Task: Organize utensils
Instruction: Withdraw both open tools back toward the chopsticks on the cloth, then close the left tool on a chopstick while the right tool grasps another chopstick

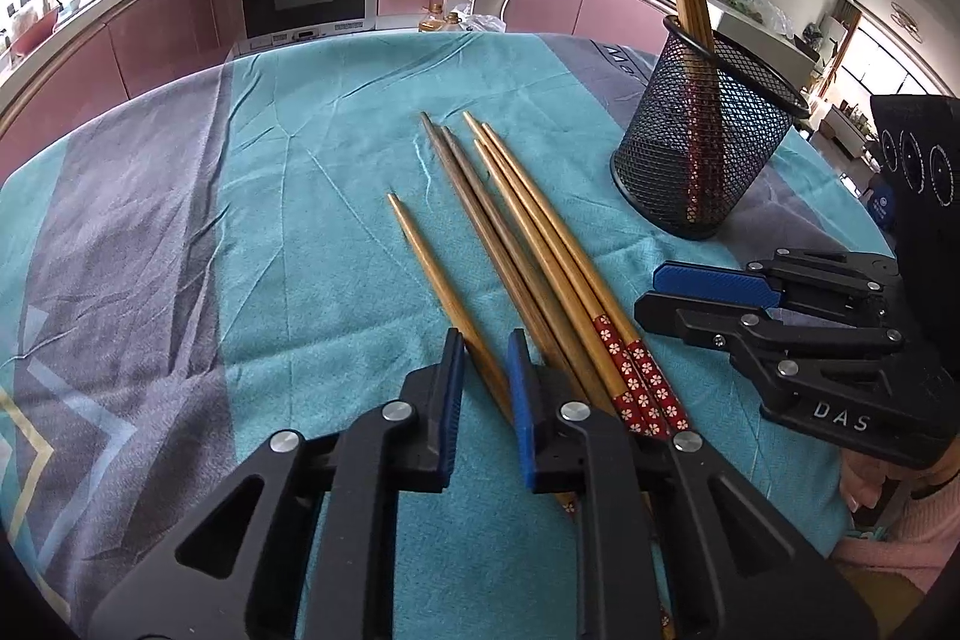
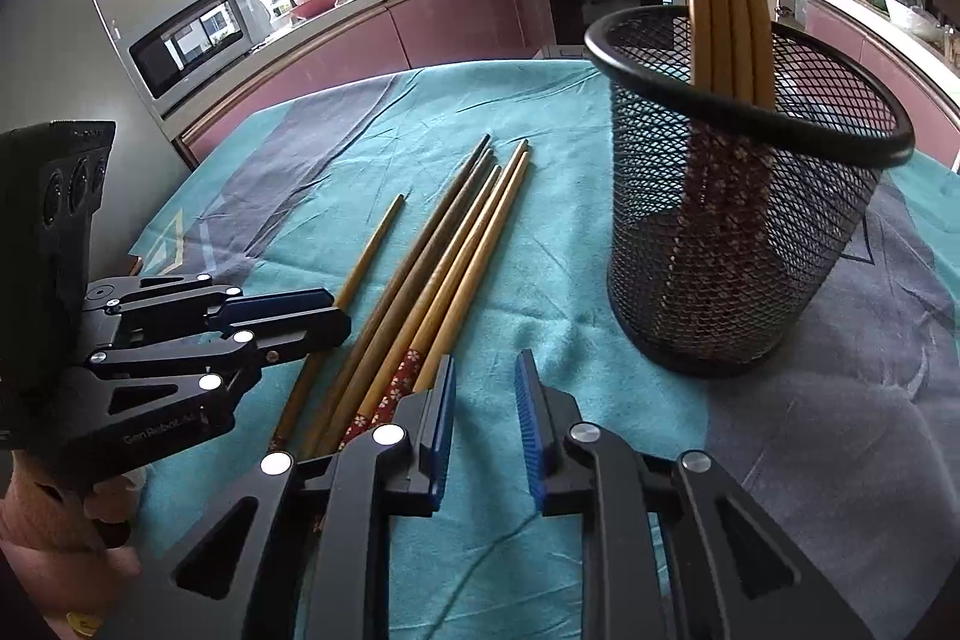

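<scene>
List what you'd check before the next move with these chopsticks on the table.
1. Lone chopstick lies between the left gripper fingers: ok.
2. Fingers press firmly on it: cannot tell.
3. Other chopsticks keep clear of that gripper: not ok, the bundle runs right beside one finger.
4. Right gripper is empty, only cloth between its fingers: ok.
5. Mesh holder stands upright with room left inside: ok.
</scene>
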### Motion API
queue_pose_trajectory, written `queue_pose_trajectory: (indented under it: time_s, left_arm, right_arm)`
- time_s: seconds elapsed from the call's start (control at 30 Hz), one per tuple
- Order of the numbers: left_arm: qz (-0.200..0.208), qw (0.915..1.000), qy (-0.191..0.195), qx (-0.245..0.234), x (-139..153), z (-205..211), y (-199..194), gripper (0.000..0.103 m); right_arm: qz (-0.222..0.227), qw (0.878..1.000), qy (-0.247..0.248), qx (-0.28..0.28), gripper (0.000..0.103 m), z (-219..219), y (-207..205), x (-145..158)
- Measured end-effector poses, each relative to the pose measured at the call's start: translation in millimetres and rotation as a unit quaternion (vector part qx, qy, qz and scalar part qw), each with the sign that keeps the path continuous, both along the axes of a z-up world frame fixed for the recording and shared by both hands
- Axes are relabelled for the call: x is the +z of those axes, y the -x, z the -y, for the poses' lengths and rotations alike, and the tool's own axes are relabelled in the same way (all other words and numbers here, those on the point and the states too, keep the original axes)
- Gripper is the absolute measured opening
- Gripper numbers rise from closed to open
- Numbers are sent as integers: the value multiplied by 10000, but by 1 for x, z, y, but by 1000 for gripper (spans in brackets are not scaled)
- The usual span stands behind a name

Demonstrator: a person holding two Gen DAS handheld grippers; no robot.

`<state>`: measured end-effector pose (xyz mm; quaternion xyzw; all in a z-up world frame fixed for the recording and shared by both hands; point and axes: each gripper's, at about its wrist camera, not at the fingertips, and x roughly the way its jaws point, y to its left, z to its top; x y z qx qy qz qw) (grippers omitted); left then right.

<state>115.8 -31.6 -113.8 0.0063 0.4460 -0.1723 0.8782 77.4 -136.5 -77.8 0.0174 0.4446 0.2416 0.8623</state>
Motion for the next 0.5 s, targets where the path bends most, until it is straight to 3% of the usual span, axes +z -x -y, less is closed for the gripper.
queue_pose_trajectory:
  time_s: [0.13, 0.5]
  left_arm:
    - [17, 10000, -50, 33, 0, 1, -1, 17]
    - [24, 10000, -82, 31, -1, 2, -4, 17]
  right_arm:
    - [19, 9997, -225, -6, 20, 2, 0, 4]
    - [18, 10000, -40, 88, 20, -12, -5, 2]
